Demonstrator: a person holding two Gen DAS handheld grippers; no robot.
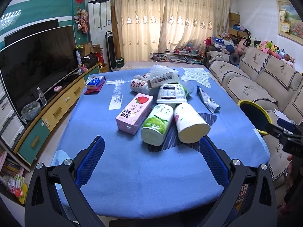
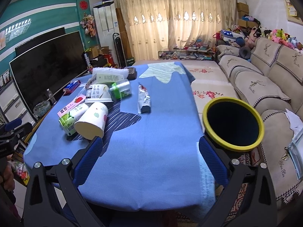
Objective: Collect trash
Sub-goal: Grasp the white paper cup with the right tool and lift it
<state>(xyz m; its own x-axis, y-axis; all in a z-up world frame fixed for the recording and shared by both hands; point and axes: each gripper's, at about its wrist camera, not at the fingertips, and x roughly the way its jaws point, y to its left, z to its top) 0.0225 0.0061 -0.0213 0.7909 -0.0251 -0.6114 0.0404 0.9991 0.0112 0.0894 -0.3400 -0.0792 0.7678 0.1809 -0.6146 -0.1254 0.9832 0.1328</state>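
Nothing binned yet, by the look of it: trash pile point(image 1: 161, 106) untouched mid-tabletop point(image 1: 132, 170), yellow-rimmed bin point(image 2: 233, 124) off the right edge, interior dark, contents not discernible. Left gripper point(image 1: 151, 162) and right gripper point(image 2: 150, 160) fingers spread apart, holding nothing. Whole collection outstanding.

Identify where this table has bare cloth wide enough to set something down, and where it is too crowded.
Free: the near strip of blue cloth between the open left gripper and the paper cup; also the cloth right of the foil sachet, toward the yellow-rimmed bin. Crowded: the middle pile around the pink strawberry carton and green can.
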